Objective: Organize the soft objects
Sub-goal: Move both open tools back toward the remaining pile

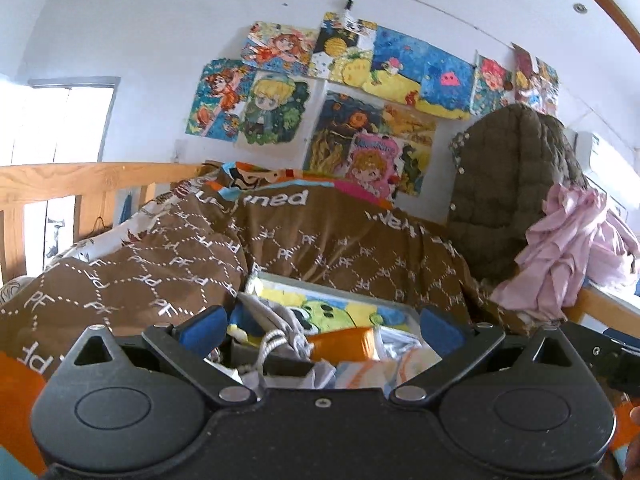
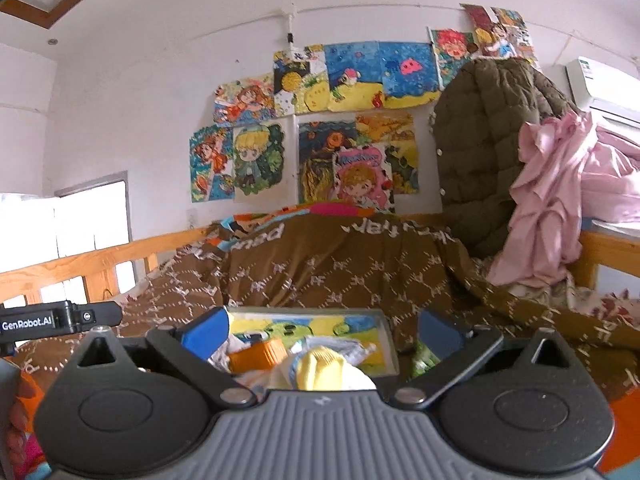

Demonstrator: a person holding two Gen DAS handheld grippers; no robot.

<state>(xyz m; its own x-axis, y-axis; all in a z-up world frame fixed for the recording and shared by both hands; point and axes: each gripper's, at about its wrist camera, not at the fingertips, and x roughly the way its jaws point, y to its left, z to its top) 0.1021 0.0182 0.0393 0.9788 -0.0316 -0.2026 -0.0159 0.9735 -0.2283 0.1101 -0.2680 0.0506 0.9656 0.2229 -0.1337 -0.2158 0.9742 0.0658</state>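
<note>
While both fingers stand spread wide and grip nothing, the left hand-held gripper (image 1: 322,328) hovers over a grey tray (image 1: 408,310) lying on the bed against the brown quilt (image 1: 320,240). Soft items crowd the tray: an orange piece (image 1: 344,344), grey cloth with a white cord (image 1: 280,328) and crumpled white fabric. From the right wrist view, the right hand-held gripper (image 2: 322,330) is likewise wide apart and holding nothing above the same tray (image 2: 390,340), where a pale yellow knitted piece (image 2: 320,370) sits nearest the camera. An olive quilted jacket (image 2: 480,152) and pink cloth (image 2: 552,200) hang at the bed's right edge, beneath drawings (image 2: 320,120) on the wall.
</note>
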